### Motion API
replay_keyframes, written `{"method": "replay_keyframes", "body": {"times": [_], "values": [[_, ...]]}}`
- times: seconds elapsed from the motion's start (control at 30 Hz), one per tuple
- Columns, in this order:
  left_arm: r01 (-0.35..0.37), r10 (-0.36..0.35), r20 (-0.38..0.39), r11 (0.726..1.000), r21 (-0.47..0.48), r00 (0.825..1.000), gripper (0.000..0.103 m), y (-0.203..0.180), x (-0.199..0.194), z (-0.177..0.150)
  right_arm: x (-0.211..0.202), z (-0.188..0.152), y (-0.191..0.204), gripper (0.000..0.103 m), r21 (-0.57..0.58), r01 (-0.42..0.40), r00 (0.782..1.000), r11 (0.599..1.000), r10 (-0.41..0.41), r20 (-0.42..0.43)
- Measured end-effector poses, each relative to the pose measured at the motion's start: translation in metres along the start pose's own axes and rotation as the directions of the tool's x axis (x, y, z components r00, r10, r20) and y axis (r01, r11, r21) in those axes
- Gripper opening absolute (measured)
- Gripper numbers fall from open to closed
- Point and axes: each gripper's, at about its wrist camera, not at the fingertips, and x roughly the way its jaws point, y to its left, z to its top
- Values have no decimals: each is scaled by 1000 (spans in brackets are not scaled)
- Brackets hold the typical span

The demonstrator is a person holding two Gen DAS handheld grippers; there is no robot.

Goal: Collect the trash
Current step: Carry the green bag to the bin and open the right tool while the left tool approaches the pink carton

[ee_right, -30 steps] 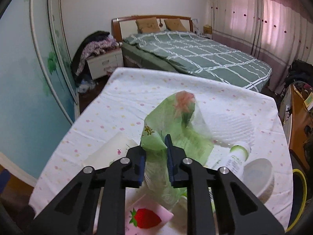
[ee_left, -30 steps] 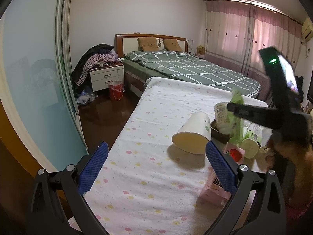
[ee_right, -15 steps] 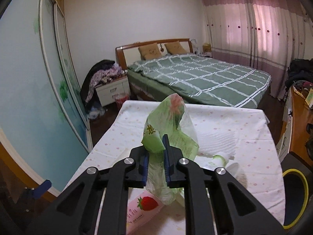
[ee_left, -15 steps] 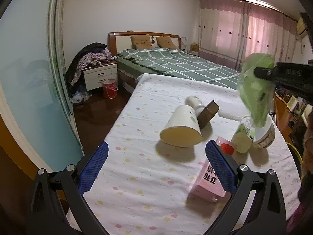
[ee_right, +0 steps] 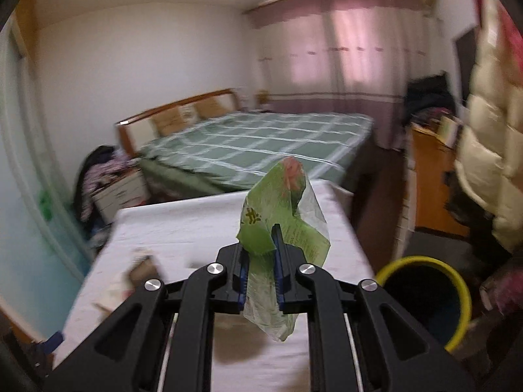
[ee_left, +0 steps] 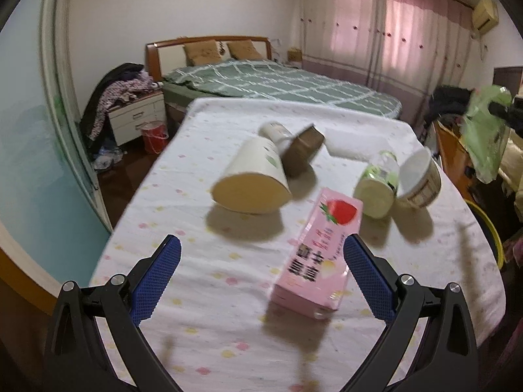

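My right gripper (ee_right: 260,254) is shut on a crumpled green plastic wrapper (ee_right: 284,209), held in the air past the table's right edge; the wrapper also shows at the far right of the left wrist view (ee_left: 485,130). A yellow-rimmed trash bin (ee_right: 425,297) stands on the floor to the lower right. My left gripper (ee_left: 261,271) is open and empty above the near part of the cloth-covered table (ee_left: 183,336). On the table lie a pink strawberry carton (ee_left: 318,254), a tipped cream paper cup (ee_left: 255,173), a brown box (ee_left: 304,150), a green-labelled bottle (ee_left: 377,183) and a white bowl (ee_left: 418,176).
A green-quilted bed (ee_left: 278,81) stands behind the table. A nightstand with piled clothes (ee_left: 130,111) and a red bucket (ee_left: 153,132) stand at the left. A sliding glass door (ee_left: 32,130) runs along the left. A wooden desk (ee_right: 428,176) and a cream jacket (ee_right: 490,130) are at the right.
My right gripper has carried the green wrapper up and to the right, off the table towards the bin. My left gripper's view has shifted right, so the table items sit more central.
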Motion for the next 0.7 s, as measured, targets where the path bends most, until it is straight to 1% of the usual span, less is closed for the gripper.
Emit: {"method": "replay_keyframes", "body": {"times": [0.07,0.17,0.27,0.3,0.43,0.57,0.6,0.63,0.7], "values": [[11,-11,-25,1000,9,1000,98,-5,9,-3,8,-4,-29,13,42,69,998,997,-68,-12],[4,-3,-51,1000,19,999,98,-9,20,-7,25,-13,-76,13,104,180,983,978,-176,-50],[7,-5,-71,1000,25,997,98,-11,29,-8,41,-23,-112,13,153,250,967,956,-237,-96],[18,-16,-72,1000,22,997,98,-11,30,-8,47,-27,-123,13,167,266,962,949,-250,-112],[16,-13,-70,999,33,997,98,-15,33,-4,69,-39,-148,15,196,301,948,933,-271,-167],[41,-37,-80,998,45,996,98,-20,36,-3,78,-48,-156,20,211,334,935,919,-295,-196],[49,-45,-84,998,50,995,98,-23,36,-3,80,-50,-158,24,216,338,934,916,-297,-200],[53,-48,-86,997,54,995,98,-24,37,-2,81,-51,-160,26,221,343,932,913,-301,-203],[57,-51,-92,996,64,994,98,-27,39,-2,81,-53,-164,26,222,350,929,910,-307,-206]]}}
